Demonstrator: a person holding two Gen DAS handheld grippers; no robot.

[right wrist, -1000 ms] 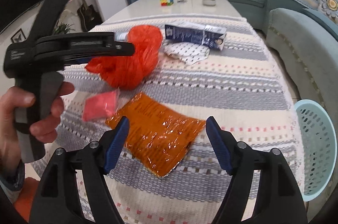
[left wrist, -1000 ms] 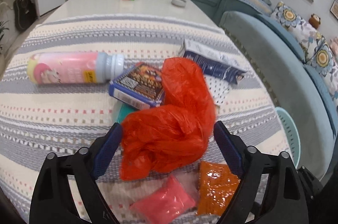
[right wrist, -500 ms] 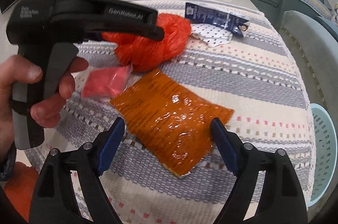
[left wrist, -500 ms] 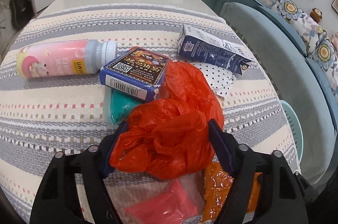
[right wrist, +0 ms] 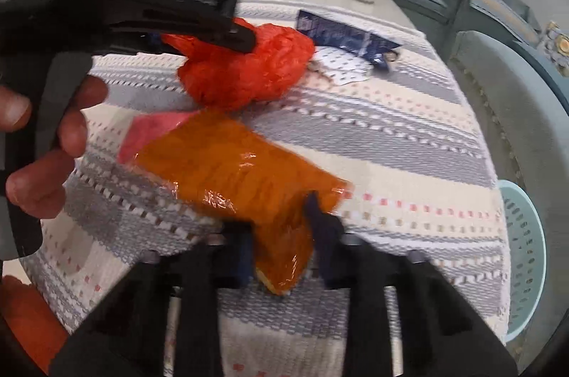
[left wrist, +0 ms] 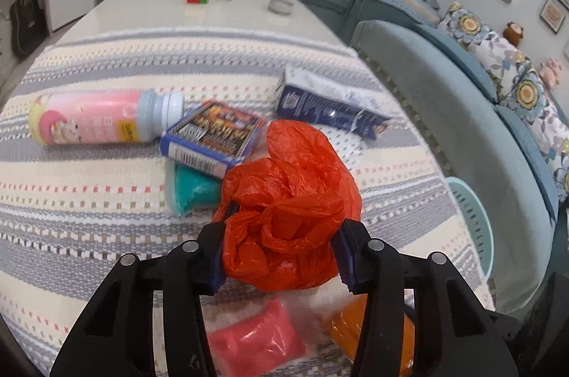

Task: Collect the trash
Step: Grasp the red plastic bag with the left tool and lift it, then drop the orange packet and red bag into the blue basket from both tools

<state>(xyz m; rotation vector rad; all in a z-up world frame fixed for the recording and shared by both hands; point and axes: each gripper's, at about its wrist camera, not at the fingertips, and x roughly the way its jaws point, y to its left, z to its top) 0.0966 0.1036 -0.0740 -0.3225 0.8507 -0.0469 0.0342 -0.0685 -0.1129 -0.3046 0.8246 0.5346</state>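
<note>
A crumpled red plastic bag (left wrist: 288,199) lies on the striped tablecloth (left wrist: 89,206). My left gripper (left wrist: 281,245) is closing on it, and both blue pads press its sides. In the right wrist view the same bag (right wrist: 249,71) sits under the left gripper's black finger (right wrist: 199,18). My right gripper (right wrist: 281,235) is shut on the near corner of an orange plastic packet (right wrist: 234,178), which is lifted and tilted. A pink packet (left wrist: 256,341) lies beside it, partly hidden by the orange one.
Behind the bag lie a pink bottle (left wrist: 96,123), a blue box (left wrist: 213,139), a teal packet (left wrist: 192,192) and a dark blue carton (left wrist: 330,107). A light blue basket (right wrist: 522,256) stands on the floor off the table's right edge, by the sofa (left wrist: 444,100). A person's hand (right wrist: 42,171) holds the left gripper.
The left jaws have narrowed around the red bag and bunched it up. The right jaws, wide around the orange packet before, have shut on its corner and raised it.
</note>
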